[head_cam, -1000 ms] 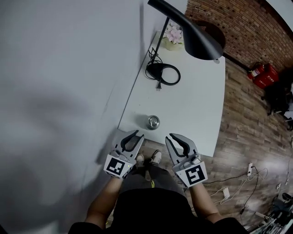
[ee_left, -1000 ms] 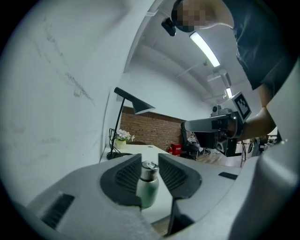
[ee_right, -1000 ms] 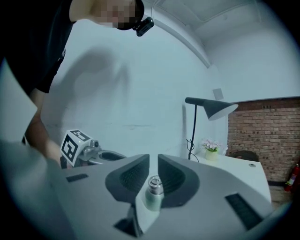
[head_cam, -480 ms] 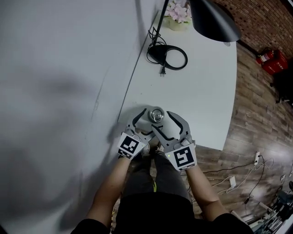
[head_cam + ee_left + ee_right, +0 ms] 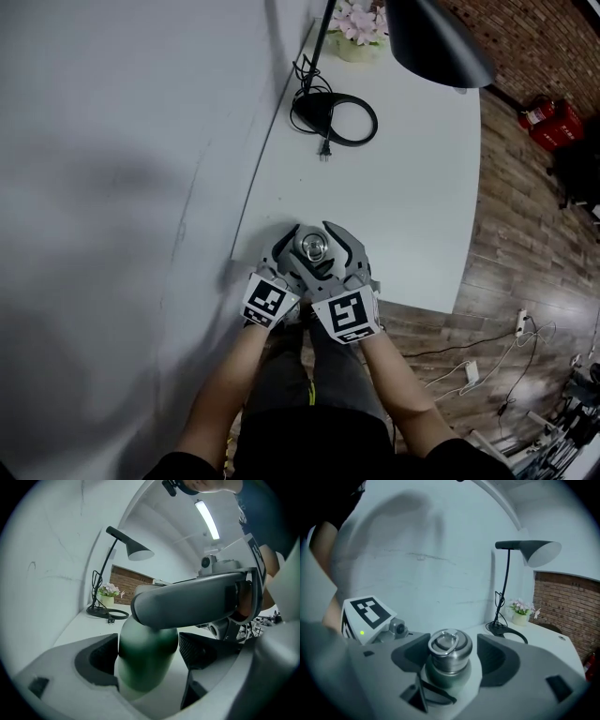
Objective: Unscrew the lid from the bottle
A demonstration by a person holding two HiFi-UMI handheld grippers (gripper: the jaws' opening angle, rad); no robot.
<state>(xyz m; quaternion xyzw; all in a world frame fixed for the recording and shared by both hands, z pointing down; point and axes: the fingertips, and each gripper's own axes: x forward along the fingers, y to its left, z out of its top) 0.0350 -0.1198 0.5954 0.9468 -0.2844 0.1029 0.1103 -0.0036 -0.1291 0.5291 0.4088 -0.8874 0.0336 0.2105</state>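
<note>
Green bottle [image 5: 146,660] between left gripper [image 5: 150,653] fingers [image 5: 96,660], lid [image 5: 449,649] between right gripper [image 5: 453,657] fingers [image 5: 502,660]

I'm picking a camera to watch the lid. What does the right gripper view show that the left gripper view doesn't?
Only the right gripper view: the steel lid with its ring, between the jaws of the right gripper, which have just been opening. Only the left gripper view: the green bottle between the jaws of the left gripper, also just opening; the right gripper hides the lid. Both: the lamp and flowers.
</note>
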